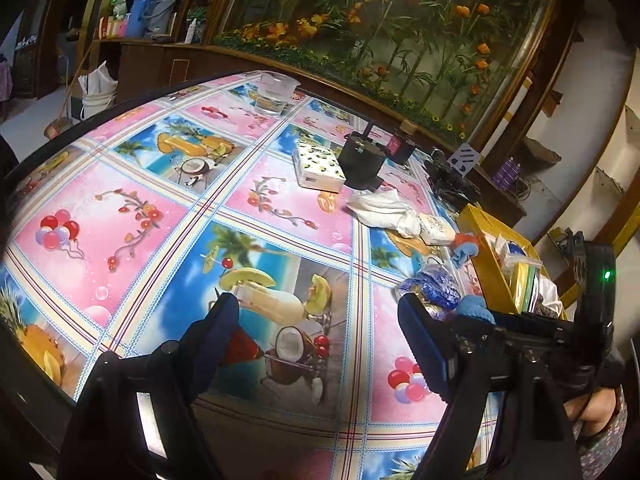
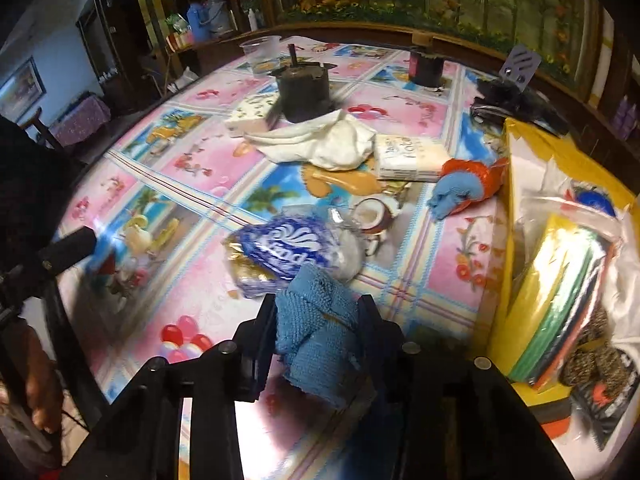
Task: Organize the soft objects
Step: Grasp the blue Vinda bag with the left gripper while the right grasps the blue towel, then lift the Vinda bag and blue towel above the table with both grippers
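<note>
Beside the yellow box (image 2: 516, 184), right gripper (image 2: 316, 344) jaws clamping blue cloth (image 2: 316, 328), left gripper (image 1: 320, 320) jaws apart over bare tablecloth (image 1: 160, 216)

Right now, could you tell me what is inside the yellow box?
The yellow box holds a bagged stack of coloured sponges, clear bags and a speckled item; whatever lies beneath is covered.

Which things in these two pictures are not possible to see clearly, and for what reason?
- Right wrist view: the lower part of the blue knitted cloth is hidden between the right gripper fingers.
- Right wrist view: the contents of the yellow box are cut off by the picture's edge and covered by plastic bags.
- Left wrist view: the blue-printed packet is partly behind a finger of the left gripper.
</note>
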Tool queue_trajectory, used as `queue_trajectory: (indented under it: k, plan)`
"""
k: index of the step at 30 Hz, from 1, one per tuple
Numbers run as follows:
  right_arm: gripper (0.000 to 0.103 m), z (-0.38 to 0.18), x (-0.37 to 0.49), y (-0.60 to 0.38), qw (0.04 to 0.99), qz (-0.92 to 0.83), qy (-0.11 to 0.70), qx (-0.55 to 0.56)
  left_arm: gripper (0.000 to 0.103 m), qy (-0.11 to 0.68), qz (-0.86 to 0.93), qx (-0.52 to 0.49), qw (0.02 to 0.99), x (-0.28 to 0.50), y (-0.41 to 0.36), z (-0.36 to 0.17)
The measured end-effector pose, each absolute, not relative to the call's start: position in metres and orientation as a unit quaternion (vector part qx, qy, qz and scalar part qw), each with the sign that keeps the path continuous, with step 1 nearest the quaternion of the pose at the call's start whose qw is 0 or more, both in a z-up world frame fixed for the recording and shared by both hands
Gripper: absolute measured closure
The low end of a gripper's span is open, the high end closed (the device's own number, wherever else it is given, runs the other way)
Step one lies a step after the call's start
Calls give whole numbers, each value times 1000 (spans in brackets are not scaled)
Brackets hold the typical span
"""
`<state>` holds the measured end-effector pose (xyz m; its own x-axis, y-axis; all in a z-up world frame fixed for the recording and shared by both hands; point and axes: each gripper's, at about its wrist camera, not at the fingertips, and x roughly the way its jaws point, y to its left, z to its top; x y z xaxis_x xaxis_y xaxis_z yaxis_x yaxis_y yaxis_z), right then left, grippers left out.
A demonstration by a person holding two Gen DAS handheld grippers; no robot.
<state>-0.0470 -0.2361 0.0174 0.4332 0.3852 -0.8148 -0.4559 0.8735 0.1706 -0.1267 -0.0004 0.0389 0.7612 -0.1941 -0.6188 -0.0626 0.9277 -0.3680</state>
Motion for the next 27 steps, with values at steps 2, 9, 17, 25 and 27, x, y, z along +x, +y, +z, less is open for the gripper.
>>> queue_trajectory:
  k: [2, 9, 17, 25, 27]
  plan:
    - [62, 28, -48, -241, 856, 247, 454, -20, 22, 340, -36, -176, 923, -128, -4, 42]
    - [62, 20, -2, -244, 869, 173, 463, -18, 22, 349, -43, -156, 923, -123, -19, 40]
    - [62, 36, -5, -218, 865, 317, 385, 49, 17, 362, -23, -93, 927, -118, -33, 38]
    - [61, 47, -12, -234, 864, 342, 360, 86, 14, 408, -1, -44, 912, -87, -36, 27]
    - [61, 50, -16, -234, 864, 347, 353, 87, 14, 436, 11, -21, 900, -75, -42, 19]
